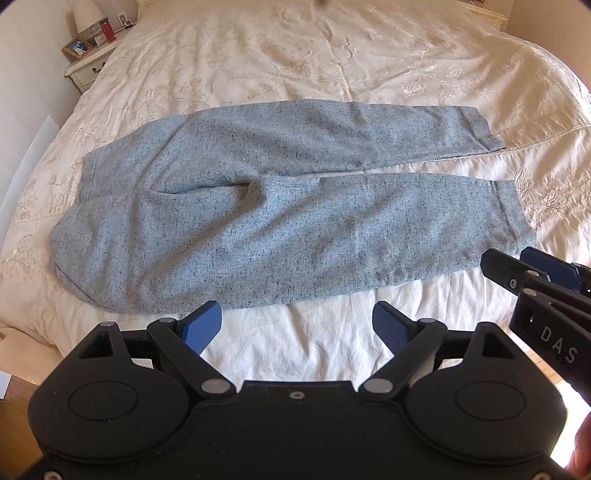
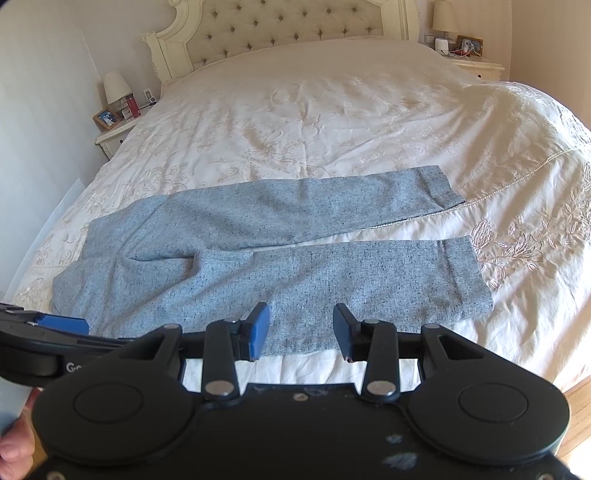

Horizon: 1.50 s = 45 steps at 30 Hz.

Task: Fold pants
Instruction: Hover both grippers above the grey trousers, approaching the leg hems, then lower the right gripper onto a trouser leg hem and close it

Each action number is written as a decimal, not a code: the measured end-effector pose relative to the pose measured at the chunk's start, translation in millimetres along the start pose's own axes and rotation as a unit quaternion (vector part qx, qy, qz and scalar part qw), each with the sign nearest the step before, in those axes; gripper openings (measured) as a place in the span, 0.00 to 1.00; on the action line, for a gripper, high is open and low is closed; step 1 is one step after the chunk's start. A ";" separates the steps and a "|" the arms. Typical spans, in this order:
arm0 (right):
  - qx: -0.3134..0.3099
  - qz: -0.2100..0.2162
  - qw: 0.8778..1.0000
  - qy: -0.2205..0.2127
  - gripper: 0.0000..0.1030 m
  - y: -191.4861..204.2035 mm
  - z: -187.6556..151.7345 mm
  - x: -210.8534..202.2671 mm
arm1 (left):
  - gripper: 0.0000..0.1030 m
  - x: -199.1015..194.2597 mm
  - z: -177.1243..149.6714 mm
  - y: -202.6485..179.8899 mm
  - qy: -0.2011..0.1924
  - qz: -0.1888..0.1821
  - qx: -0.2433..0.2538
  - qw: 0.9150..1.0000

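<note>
Grey speckled pants (image 1: 258, 206) lie flat across the bed, waistband at the left, both legs running to the right with a narrow gap between them. In the right wrist view the same pants (image 2: 295, 258) fill the middle. My left gripper (image 1: 297, 328) hovers open just short of the near leg's edge, with only bedspread between its blue pads. Over the lower edge of the near leg, my right gripper (image 2: 301, 332) stands open and holds nothing. Each gripper shows at the edge of the other's view.
A cream embroidered bedspread (image 2: 332, 122) covers the wide bed. A tufted headboard (image 2: 280, 26) stands at the far end. Nightstands with lamps and photo frames flank it, one at the left (image 2: 114, 129) and one at the right (image 2: 476, 62). Wooden floor (image 2: 580, 413) shows at the bed's near corner.
</note>
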State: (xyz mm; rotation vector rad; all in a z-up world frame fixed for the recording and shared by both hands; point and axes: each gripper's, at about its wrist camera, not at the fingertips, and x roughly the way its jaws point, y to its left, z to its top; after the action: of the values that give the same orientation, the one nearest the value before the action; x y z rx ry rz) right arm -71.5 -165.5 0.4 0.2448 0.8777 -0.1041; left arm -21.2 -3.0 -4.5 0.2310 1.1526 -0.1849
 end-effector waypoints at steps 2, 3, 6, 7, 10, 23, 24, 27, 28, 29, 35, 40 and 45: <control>-0.001 0.000 1.000 -0.001 0.40 0.3 0.1 -0.4 | 0.87 -0.1 0.0 0.1 0.000 0.000 -0.001 1.000; -0.001 0.001 1.000 -0.001 0.40 0.7 0.2 -0.3 | 0.87 -0.2 0.1 0.2 0.000 0.000 -0.001 1.000; -0.001 0.002 1.000 -0.001 0.40 0.7 0.0 0.2 | 0.87 -0.7 0.1 0.2 0.000 0.001 0.000 1.000; -0.001 0.002 1.000 -0.001 0.40 0.7 0.1 0.2 | 0.87 -0.7 0.0 0.1 -0.001 0.001 0.000 1.000; -0.001 0.002 1.000 -0.001 0.40 0.9 0.0 0.1 | 0.87 -0.9 0.1 -0.1 0.000 0.001 -0.001 1.000; 0.000 0.007 1.000 -0.002 0.40 0.4 0.5 1.1 | 0.87 1.0 -1.4 1.1 0.002 0.004 -0.006 1.000; 0.000 0.008 1.000 -0.003 0.40 0.6 0.7 1.1 | 0.87 1.1 -1.4 0.8 0.002 0.004 -0.006 1.000; -0.002 0.009 1.000 -0.002 0.40 0.9 0.9 2.0 | 0.87 1.2 -1.7 -1.0 0.001 0.005 -0.006 1.000; -0.002 0.010 1.000 -0.002 0.40 0.4 0.8 1.6 | 0.87 1.5 -1.3 -1.1 0.002 0.005 -0.005 1.000; -0.002 0.010 1.000 -0.002 0.40 0.2 0.9 1.6 | 0.87 1.5 -1.4 -1.2 0.002 0.005 -0.006 1.000; -0.001 0.014 1.000 -0.005 0.40 -1.8 1.5 1.2 | 0.86 1.9 -0.9 -2.4 0.000 0.011 -0.010 1.000; 0.023 0.005 1.000 -0.019 0.40 -11.5 -3.4 5.2 | 0.85 5.1 -2.1 5.1 -0.005 0.003 -0.023 1.000; 0.132 -0.016 0.991 -0.004 0.41 -61.6 -20.7 36.4 | 0.85 19.8 -7.9 32.5 0.001 0.029 -0.055 0.998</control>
State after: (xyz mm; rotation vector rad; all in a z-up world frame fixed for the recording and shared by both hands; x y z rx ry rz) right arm -75.5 -219.5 -50.7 0.4771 0.8597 -0.2517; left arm -11.8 29.9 -22.9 0.1683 1.1537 -0.0695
